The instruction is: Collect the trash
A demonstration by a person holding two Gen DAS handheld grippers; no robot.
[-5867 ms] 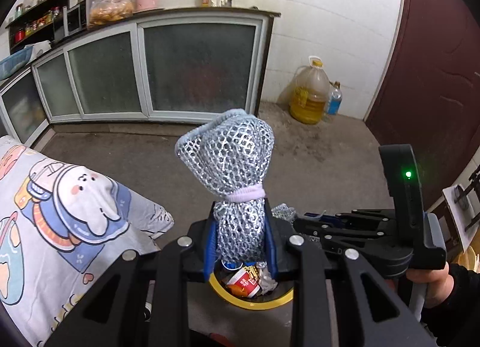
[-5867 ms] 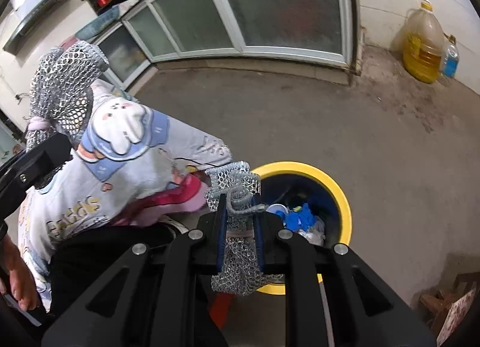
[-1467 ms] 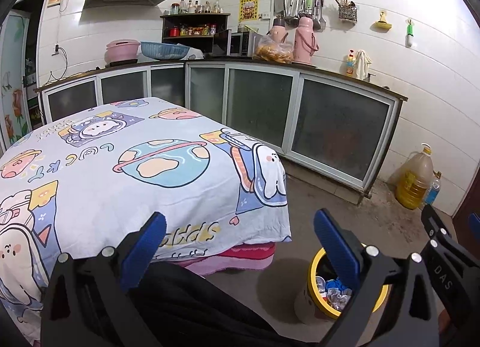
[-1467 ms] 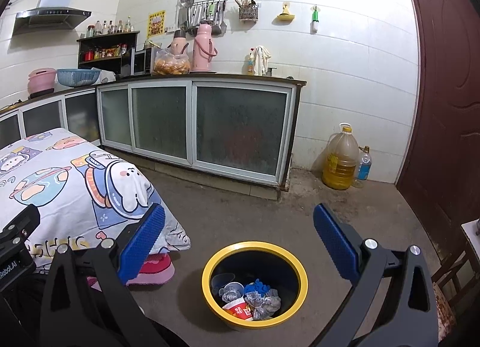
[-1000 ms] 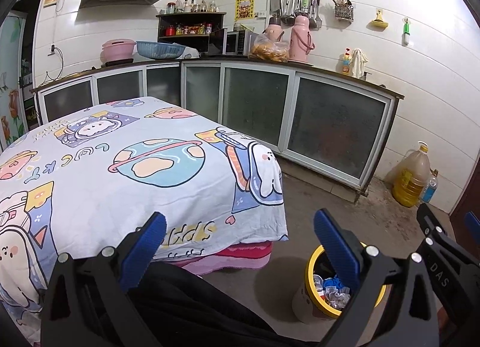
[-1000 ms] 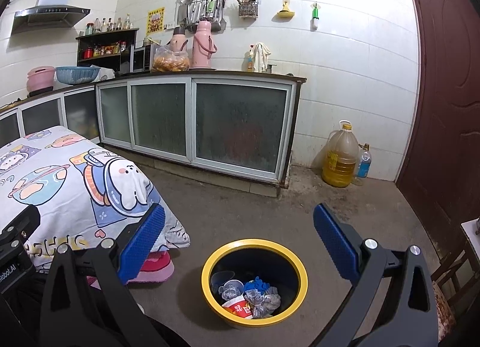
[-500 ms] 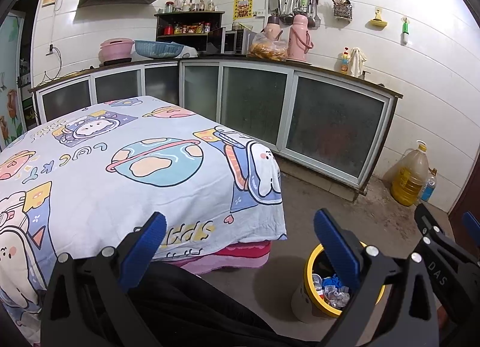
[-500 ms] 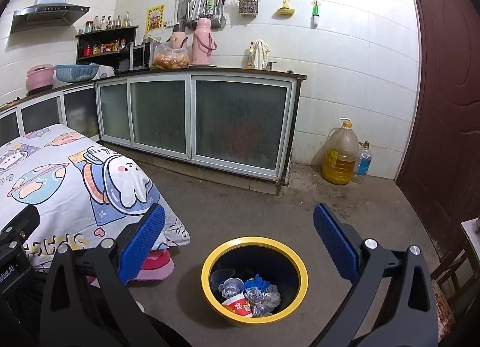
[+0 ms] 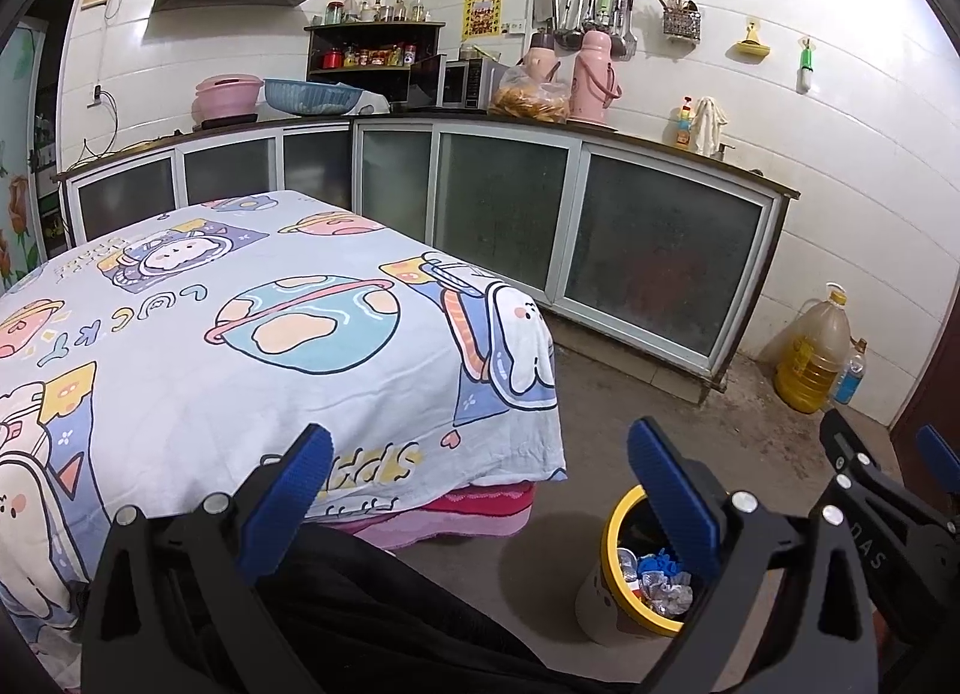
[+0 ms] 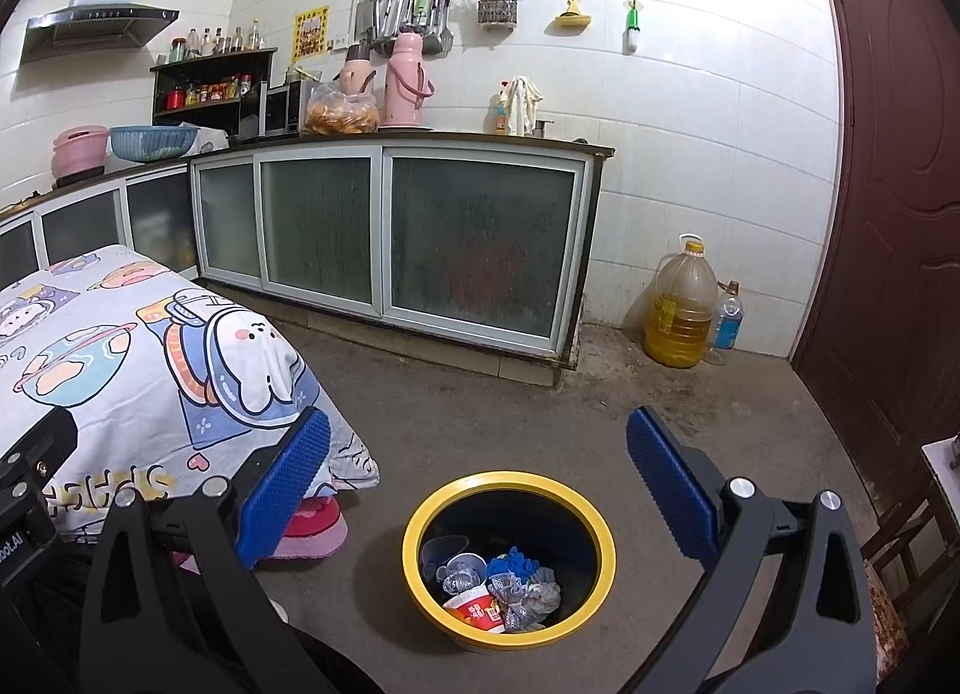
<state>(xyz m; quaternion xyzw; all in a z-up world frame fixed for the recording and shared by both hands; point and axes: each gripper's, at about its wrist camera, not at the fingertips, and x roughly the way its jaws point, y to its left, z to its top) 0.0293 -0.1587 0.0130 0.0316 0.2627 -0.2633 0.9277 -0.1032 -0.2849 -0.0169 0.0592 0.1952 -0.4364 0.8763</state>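
A yellow-rimmed trash bin stands on the concrete floor and holds trash: silver mesh pieces, blue scraps and a red cup. It also shows in the left wrist view. My right gripper is open and empty, held above the bin. My left gripper is open and empty, held over the near edge of the table with a cartoon cloth. No trash shows on the cloth.
Kitchen cabinets with frosted doors run along the far wall. An oil jug and a small bottle stand by the brown door. The right gripper's body shows at the left view's right edge.
Since 5.9 s ago both grippers let go of the silver mesh pieces and rose away from the bin. Over the last second both views hardly shift.
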